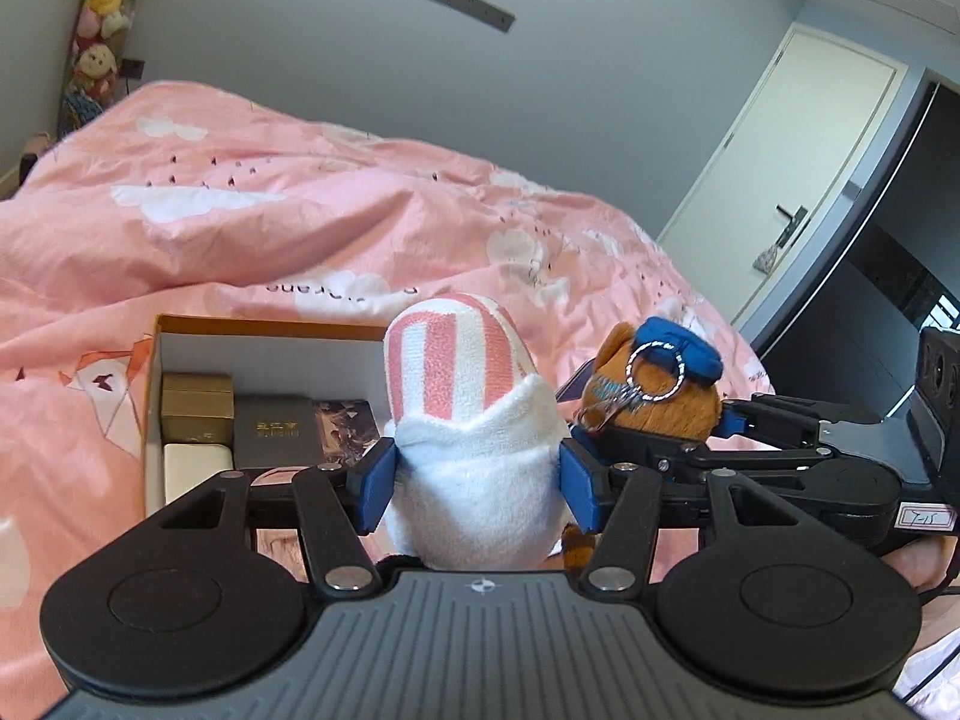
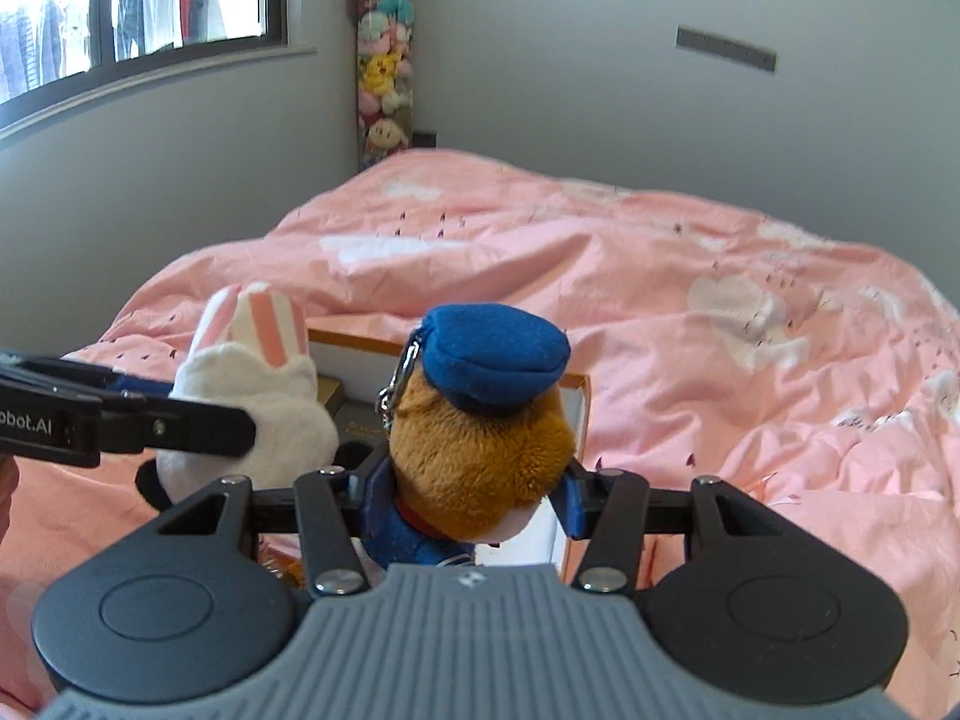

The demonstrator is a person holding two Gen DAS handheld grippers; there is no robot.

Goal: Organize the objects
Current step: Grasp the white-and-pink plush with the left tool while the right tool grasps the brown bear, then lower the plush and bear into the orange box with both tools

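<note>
My left gripper (image 1: 477, 483) is shut on a white plush toy with a pink-and-white striped top (image 1: 462, 396), held above the open orange-rimmed box (image 1: 264, 327). My right gripper (image 2: 474, 495) is shut on a brown plush bear with a blue cap and metal key ring (image 2: 480, 414), held just right of the white plush. The bear shows in the left wrist view (image 1: 654, 390), and the white plush in the right wrist view (image 2: 252, 384). The box rim also shows behind the bear (image 2: 576, 384).
The box holds a gold case (image 1: 197, 405), a white case (image 1: 195, 471) and a dark case (image 1: 273, 432). It rests on a pink duvet (image 2: 690, 312). A column of plush toys (image 2: 384, 78) hangs in the corner. A door (image 1: 798, 180) stands at right.
</note>
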